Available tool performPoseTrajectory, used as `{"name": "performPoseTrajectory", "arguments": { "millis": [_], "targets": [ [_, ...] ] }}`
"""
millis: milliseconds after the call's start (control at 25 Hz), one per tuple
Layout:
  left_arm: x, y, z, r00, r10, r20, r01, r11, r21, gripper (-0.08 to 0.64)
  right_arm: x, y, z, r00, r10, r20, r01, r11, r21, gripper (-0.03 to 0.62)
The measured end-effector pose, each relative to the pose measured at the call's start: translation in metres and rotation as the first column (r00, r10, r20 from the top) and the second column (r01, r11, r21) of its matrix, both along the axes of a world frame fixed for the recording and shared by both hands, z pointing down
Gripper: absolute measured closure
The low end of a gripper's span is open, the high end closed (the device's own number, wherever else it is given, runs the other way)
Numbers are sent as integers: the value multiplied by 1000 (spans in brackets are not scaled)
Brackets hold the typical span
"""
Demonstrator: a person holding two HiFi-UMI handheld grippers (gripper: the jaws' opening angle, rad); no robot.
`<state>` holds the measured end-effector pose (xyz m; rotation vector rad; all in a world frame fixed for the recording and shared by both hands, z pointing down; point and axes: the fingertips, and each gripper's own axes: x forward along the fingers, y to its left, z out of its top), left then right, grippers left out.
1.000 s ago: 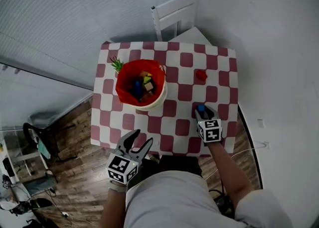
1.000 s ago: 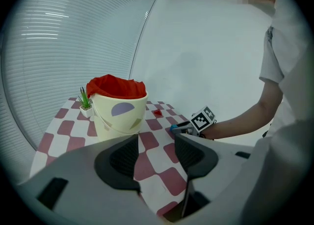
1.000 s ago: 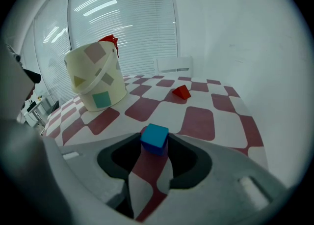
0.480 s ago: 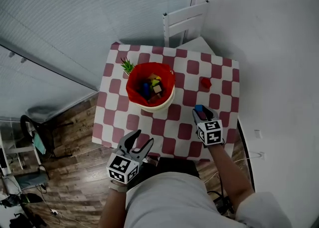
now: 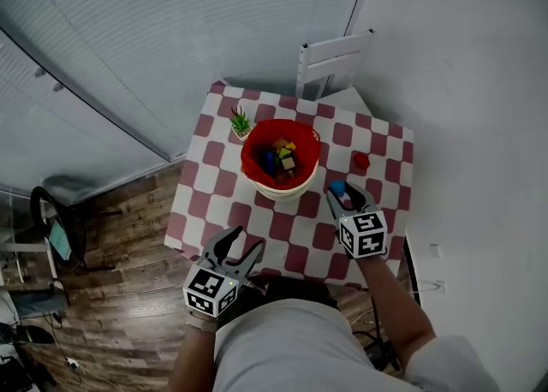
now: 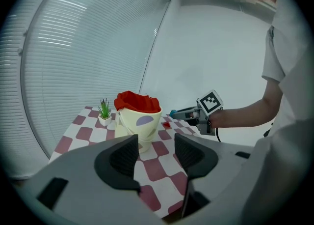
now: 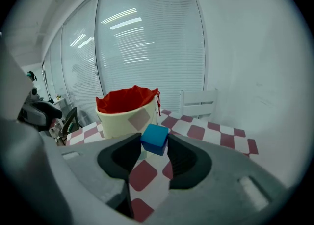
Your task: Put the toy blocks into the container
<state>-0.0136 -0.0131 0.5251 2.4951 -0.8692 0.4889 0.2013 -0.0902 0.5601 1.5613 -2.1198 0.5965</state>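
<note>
A cream bucket with a red liner [image 5: 280, 159] [image 6: 138, 119] [image 7: 128, 111] stands on the red-and-white checked table [image 5: 214, 193] and holds several coloured blocks. My right gripper [image 5: 341, 196] [image 7: 154, 143] is shut on a blue block [image 5: 338, 187] [image 7: 155, 138], raised above the table just right of the bucket. A red block [image 5: 361, 160] lies on the table further right. At the table's near edge my left gripper [image 5: 241, 243] [image 6: 153, 153] stands open with nothing between its fingers. In the left gripper view the right gripper [image 6: 189, 115] shows beside the bucket.
A small potted plant [image 5: 241, 121] [image 6: 104, 112] stands at the bucket's far left. A white chair [image 5: 334, 56] [image 7: 198, 102] is pushed against the table's far side. Window blinds run along the left, a white wall on the right. Wooden floor lies left of the table.
My right gripper has risen off the table with the blue block and moved toward the bucket. The left gripper has lifted slightly at the near edge. The view has shifted.
</note>
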Motion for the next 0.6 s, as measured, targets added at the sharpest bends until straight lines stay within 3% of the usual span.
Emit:
{"name": "performPoseTrajectory", "arguments": {
  "millis": [600],
  "targets": [
    [-47, 1, -15, 995, -96, -30, 98, 994, 40, 344, -66, -45, -59, 990, -142, -24, 143, 986, 90, 420]
  ]
}}
